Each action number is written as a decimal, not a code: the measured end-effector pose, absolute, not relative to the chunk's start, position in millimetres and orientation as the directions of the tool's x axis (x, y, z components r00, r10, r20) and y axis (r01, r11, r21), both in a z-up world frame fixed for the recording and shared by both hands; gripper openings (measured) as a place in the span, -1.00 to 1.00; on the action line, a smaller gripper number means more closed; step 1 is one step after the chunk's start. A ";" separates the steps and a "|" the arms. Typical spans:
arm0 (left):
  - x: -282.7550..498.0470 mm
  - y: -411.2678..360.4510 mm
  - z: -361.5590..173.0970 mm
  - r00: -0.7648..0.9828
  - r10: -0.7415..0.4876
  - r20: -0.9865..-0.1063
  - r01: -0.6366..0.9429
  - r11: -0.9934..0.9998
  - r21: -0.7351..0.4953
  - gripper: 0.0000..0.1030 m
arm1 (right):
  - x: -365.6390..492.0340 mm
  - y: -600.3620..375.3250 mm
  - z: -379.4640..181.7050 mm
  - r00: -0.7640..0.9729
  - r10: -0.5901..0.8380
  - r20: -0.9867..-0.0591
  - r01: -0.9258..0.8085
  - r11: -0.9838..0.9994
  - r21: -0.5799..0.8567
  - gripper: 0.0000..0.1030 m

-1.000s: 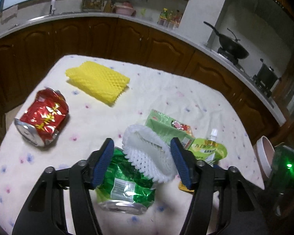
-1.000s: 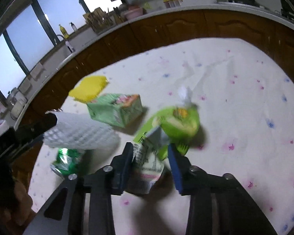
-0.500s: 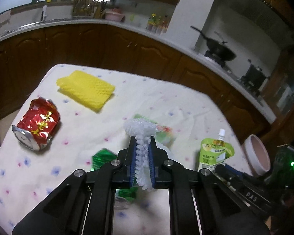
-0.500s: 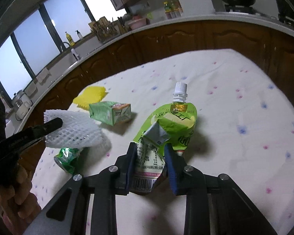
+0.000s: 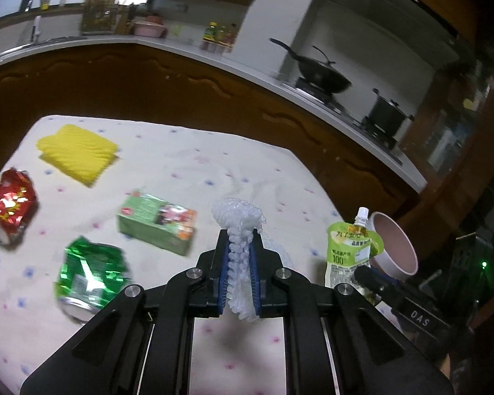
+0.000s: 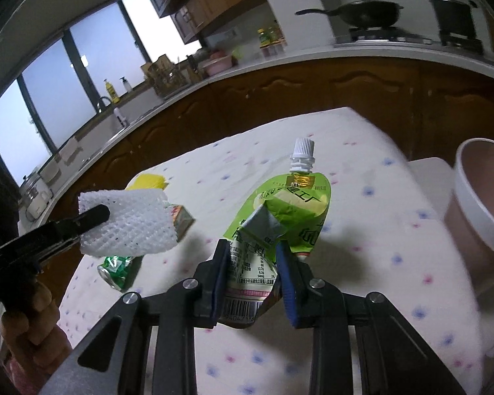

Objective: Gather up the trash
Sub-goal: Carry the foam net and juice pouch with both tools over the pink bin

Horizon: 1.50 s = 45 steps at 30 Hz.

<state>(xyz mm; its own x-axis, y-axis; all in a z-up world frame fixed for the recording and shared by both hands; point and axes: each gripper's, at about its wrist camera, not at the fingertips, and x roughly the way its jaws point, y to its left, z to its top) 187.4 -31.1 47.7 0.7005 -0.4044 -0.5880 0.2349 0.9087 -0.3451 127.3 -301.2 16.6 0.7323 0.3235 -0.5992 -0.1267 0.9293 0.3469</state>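
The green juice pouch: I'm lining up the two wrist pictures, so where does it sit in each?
Left wrist: green juice pouch stands at right, lifted beside the pink bin, held by the right gripper.
Right wrist: pouch at centre, pinched in the right gripper.
Shared landmark: white foam net, clamped in the left gripper.

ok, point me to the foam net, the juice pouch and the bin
foam net (image 5: 238,220), left wrist view, bunched top above the fingers
juice pouch (image 6: 293,204), right wrist view, green front panel
bin (image 6: 471,210), right wrist view, white rim
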 end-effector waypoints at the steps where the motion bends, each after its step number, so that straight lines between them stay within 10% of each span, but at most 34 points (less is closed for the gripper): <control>1: 186.4 -37.8 48.4 0.698 -0.411 -0.587 0.245 0.907 -0.344 -0.81 | 125.4 -306.7 17.4 0.736 0.316 -0.598 -0.117 0.930 0.347 -0.43; 45: 188.4 -264.1 83.4 0.533 -0.638 -0.555 0.595 0.750 -0.291 -0.81 | 64.8 -501.3 33.4 0.843 0.043 -0.537 0.193 0.906 0.376 -0.43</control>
<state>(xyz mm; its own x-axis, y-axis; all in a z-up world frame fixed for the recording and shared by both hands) 188.4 -264.1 83.4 0.5335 -0.6383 -0.5550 0.5947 0.7496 -0.2905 64.8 -501.3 33.4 0.8427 0.0433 -0.5366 0.1927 0.9064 0.3758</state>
